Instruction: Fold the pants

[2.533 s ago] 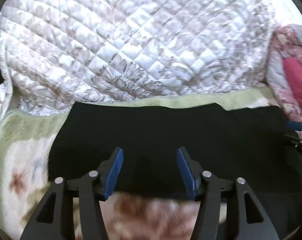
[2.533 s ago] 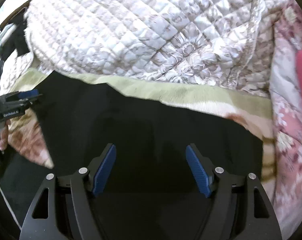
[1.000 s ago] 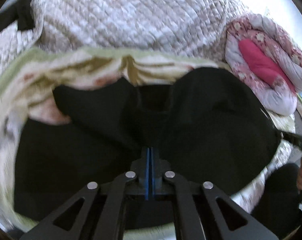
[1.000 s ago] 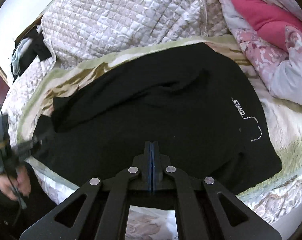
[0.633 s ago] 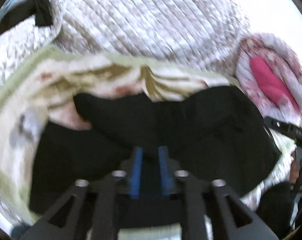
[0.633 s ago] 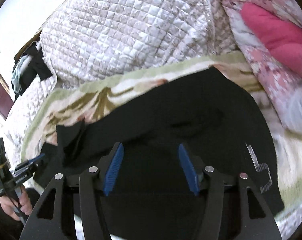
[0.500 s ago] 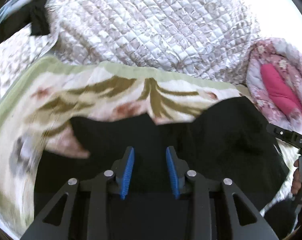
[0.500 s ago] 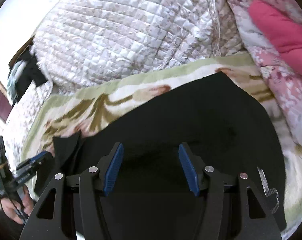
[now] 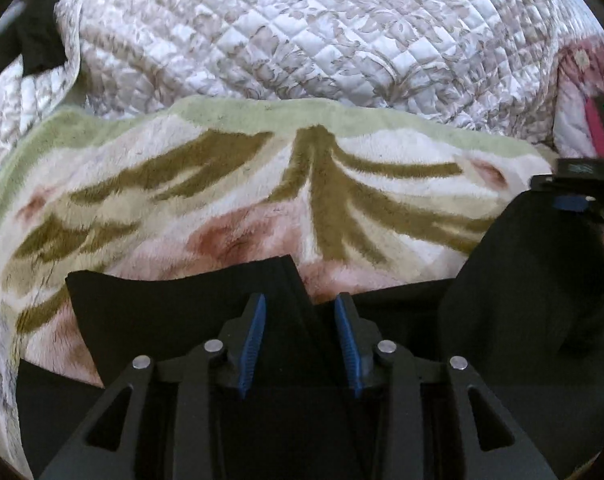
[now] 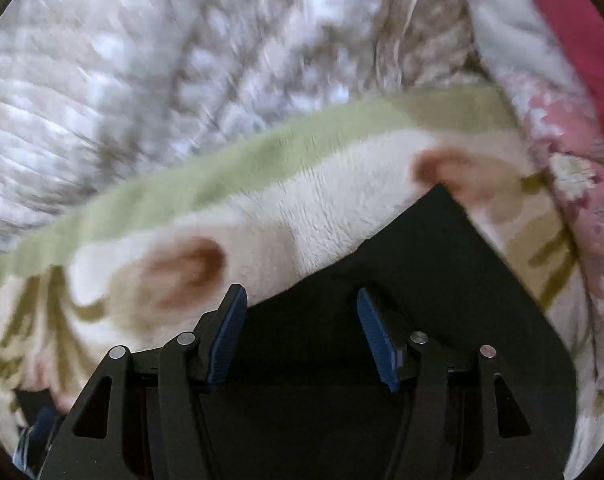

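The black pants point(image 9: 174, 304) lie folded on a floral fleece blanket point(image 9: 262, 184). In the left wrist view a folded corner points up between the blue pads of my left gripper point(image 9: 300, 338), which is open just above the cloth and holds nothing. The other gripper shows at the right edge point(image 9: 570, 200) over a raised black fold point(image 9: 522, 280). In the blurred right wrist view my right gripper point(image 10: 302, 336) is open over the pants point(image 10: 422, 280), whose far edge runs diagonally across the blanket point(image 10: 302, 208).
A white quilted cover point(image 9: 302, 32) is heaped behind the blanket. A pink floral duvet point(image 10: 562, 92) lies at the right. Dark clothing point(image 9: 34, 40) lies at the far left. The blanket's green border point(image 9: 242, 108) marks its far edge.
Both grippers were shut on the pants a second ago and have opened and let go. Both have moved forward and lower, so more blanket shows beyond the folded pants.
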